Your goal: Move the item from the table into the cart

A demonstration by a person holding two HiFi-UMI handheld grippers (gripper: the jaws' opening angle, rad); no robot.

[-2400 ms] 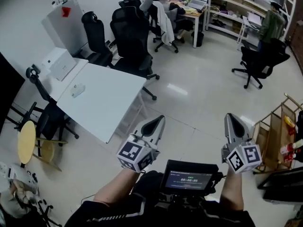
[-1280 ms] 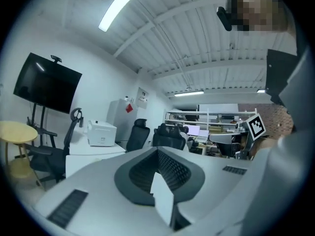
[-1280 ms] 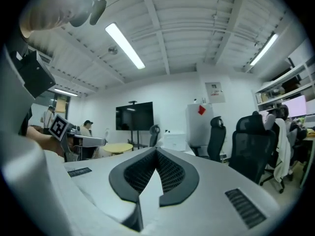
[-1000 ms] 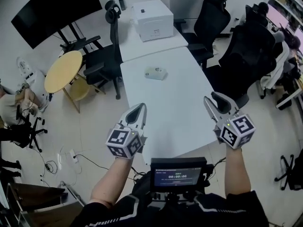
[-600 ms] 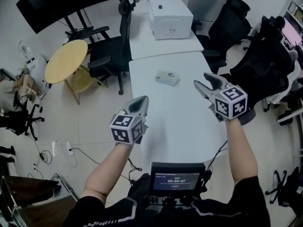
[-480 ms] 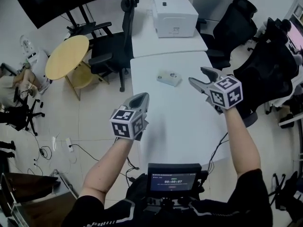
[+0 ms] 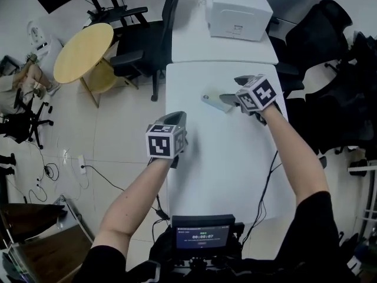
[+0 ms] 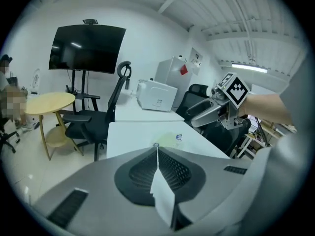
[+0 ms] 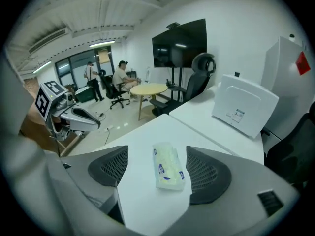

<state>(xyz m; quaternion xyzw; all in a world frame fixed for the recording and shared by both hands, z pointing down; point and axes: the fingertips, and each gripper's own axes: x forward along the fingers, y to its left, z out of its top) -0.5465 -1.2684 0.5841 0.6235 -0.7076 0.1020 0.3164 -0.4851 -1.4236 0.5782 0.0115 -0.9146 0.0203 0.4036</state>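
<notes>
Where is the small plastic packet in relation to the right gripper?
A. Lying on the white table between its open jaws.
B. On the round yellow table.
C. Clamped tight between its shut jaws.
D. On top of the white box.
A: the packet lies flat on the white table between the jaws of the right gripper, which have just been opening and do not press on it.

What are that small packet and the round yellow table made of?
The packet looks like soft clear plastic film: glossy, crinkled, pale contents showing through, blue print. The round table looks like pale wood or wood-look laminate: yellowish, matte top; grain is too small to tell.
</notes>
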